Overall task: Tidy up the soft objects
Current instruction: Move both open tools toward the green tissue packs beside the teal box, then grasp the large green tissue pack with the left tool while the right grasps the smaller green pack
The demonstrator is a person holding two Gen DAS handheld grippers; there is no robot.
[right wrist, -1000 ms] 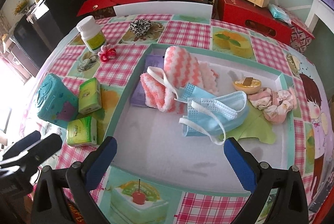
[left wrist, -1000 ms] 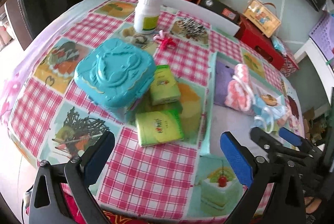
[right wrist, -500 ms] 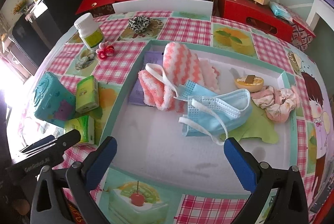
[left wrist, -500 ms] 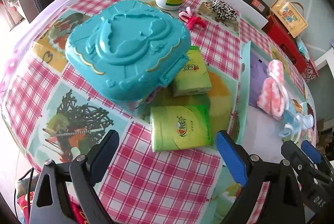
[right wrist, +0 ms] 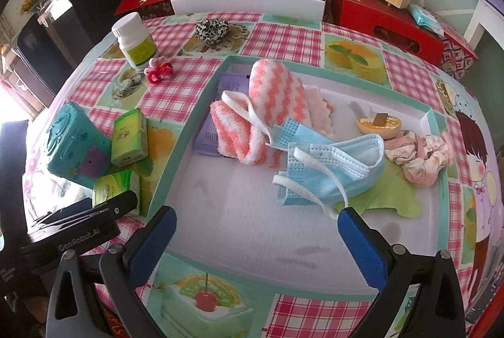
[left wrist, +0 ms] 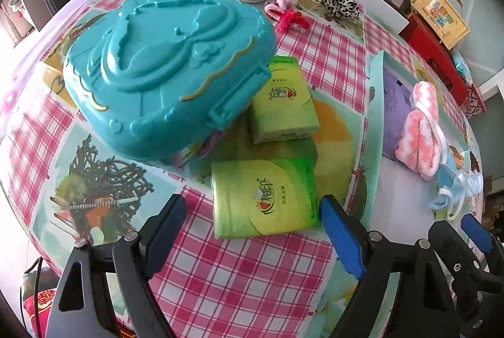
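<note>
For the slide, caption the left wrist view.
Open left gripper nears a green tissue pack beside the teal case.

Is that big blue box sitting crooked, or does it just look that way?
Yes, it is crooked. The teal box sits tilted, one edge propped over a green tissue pack rather than flat on the tablecloth. Something purple shows at its lower seam, though what it is cannot be told.

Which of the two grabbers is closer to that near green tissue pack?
Left. The left gripper straddles the near green tissue pack; the right gripper hovers over the tray.
</note>
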